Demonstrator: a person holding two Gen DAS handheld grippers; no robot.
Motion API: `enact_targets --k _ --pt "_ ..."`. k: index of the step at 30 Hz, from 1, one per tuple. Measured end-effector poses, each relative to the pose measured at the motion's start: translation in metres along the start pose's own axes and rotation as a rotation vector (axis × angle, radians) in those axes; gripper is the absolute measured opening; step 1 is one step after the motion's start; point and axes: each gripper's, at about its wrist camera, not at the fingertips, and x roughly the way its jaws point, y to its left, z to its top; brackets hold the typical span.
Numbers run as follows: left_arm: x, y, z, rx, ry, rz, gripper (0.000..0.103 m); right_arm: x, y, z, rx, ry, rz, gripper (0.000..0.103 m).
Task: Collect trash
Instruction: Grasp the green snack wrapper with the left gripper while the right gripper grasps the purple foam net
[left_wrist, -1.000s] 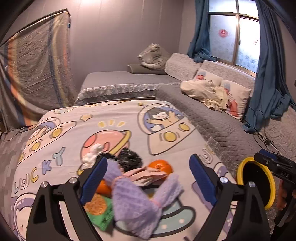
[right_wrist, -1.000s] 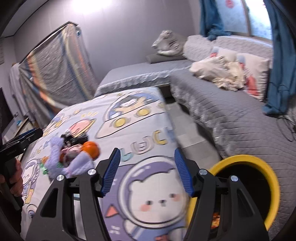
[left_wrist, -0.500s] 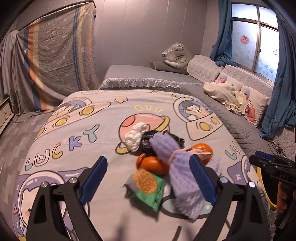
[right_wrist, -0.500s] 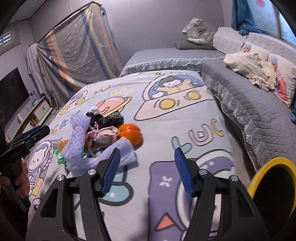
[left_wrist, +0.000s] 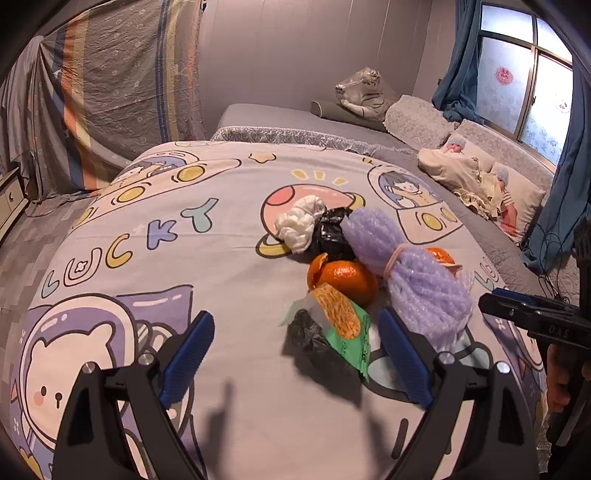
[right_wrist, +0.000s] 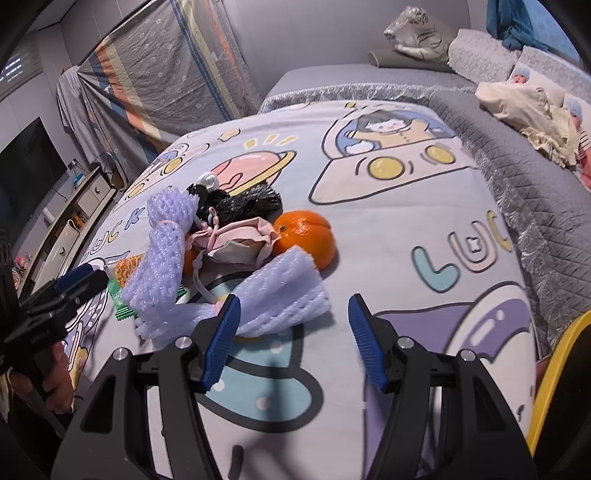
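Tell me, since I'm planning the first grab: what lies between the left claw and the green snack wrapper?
Only bare bedsheet and shadow lie between the open left claw and the green snack wrapper, as the left wrist view shows.

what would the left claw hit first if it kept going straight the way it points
Most likely the green snack packet, which lies just ahead between the open fingers of the left claw, with a small black scrap beside it. Depth is hard to judge; it may meet the bedspread first.
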Motion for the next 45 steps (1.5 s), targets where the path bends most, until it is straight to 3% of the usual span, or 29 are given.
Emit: enact_targets --k 19,22,27,34,37,45 --pt "0.036 0.004 -0.001 -0.015 0.082 0.003 0.085 0.039 0.006 0.015 -0.005 0.054 0.02 0.058" --pt "0.042 0.003 -0.001 -0.015 0.098 -0.002 0.076 0.041 0.007 0.016 -0.01 0.06 0.025 0.056" --pt "0.048 -0.002 -0.001 -0.01 0.12 -0.018 0.05 0.041 0.007 0.014 -0.024 0.058 0.017 0.05" --pt "0.048 -0.007 -0.001 0.002 0.126 -0.02 0.021 0.037 0.003 0.011 -0.037 0.053 0.014 0.031" --pt "0.047 -0.006 -0.001 -0.005 0.128 -0.019 0.017 0.031 0.002 0.009 -0.04 0.044 0.014 0.023" --pt "0.033 0.001 0.0 -0.016 0.107 0.005 0.014 0.015 -0.01 0.005 -0.044 0.007 -0.043 0.016"
